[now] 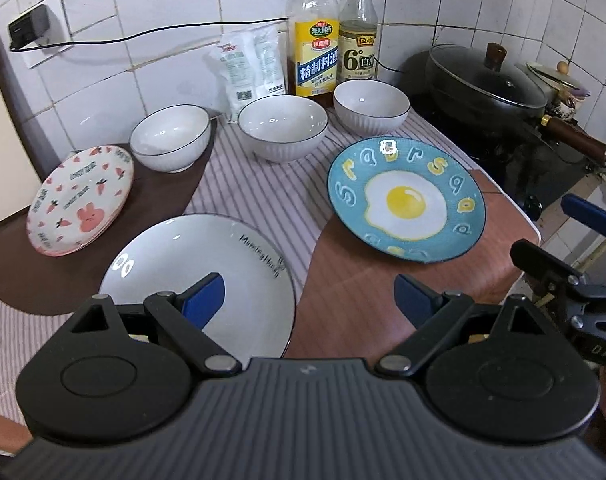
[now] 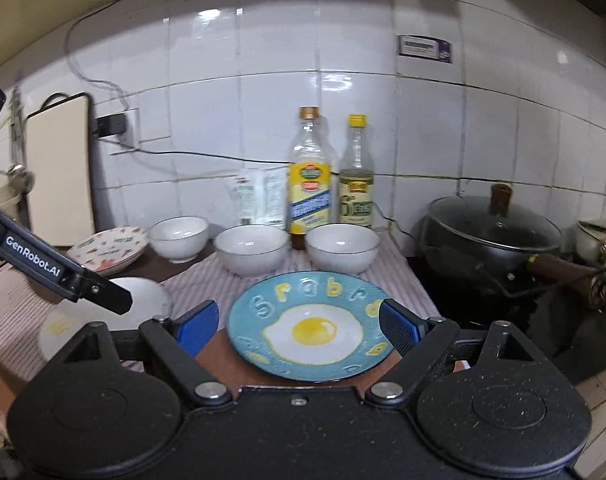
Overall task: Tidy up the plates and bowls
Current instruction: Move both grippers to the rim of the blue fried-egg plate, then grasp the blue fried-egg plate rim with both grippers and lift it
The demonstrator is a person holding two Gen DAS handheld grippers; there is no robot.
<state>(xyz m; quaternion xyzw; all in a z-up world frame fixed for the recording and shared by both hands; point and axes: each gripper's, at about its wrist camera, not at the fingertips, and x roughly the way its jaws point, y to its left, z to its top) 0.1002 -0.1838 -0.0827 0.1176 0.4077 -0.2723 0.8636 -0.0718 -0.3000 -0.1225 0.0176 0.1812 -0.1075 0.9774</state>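
Both tongs apart, empty: left tongs (image 1: 303, 300) over white plate (image 1: 199, 276) at desk (image 1: 363, 280) front, right tongs (image 2: 297, 326) straddling egg plate (image 2: 307, 326). Likely step: grab egg plate by near rim, lift flat. 3 bowls (image 1: 283, 126) behind; stove pan (image 2: 491, 236) close right, open room leftward.

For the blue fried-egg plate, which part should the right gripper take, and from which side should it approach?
Take the blue plate by its raised near rim, coming in low from the front edge of the counter. It lies flat on the mat, so only the upturned lip gives the fingers something to close over. The right gripper is already open and centred before it, and the bowls block the far side.
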